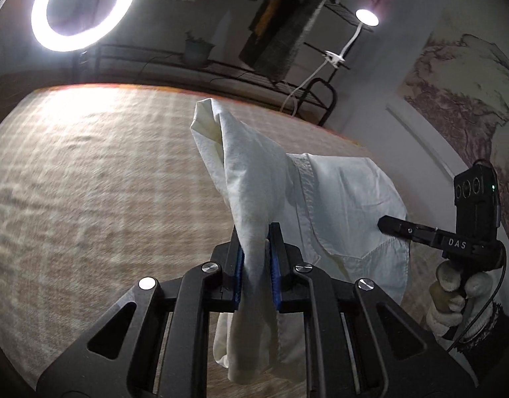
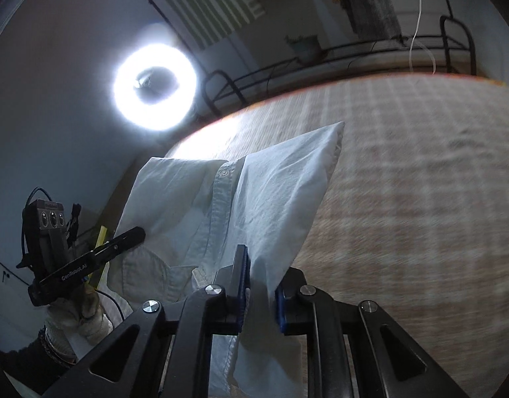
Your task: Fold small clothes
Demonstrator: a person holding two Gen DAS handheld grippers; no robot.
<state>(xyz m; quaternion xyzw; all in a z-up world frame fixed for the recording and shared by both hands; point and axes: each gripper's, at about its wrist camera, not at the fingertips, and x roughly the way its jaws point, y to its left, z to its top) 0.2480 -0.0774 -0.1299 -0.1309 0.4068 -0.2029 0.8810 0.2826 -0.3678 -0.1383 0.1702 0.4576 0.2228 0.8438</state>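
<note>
Both grippers (image 1: 257, 232) (image 2: 259, 267) pinch the white shirt (image 1: 347, 199) over checked cloth (image 1: 105, 182).

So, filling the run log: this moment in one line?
left gripper: shut on white shirt | right gripper: shut on white shirt | shirt: lifted

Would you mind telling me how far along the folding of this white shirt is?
Done: both grippers are clamped on it, left gripper and right gripper. In hand: the white shirt hangs lifted above the checked cloth. Left: every fold; none shows yet.

Ring light (image 1: 74, 10) lit – small lamp (image 1: 366, 18) beside metal rack (image 1: 360, 10); checked tablecloth (image 1: 105, 172).
</note>
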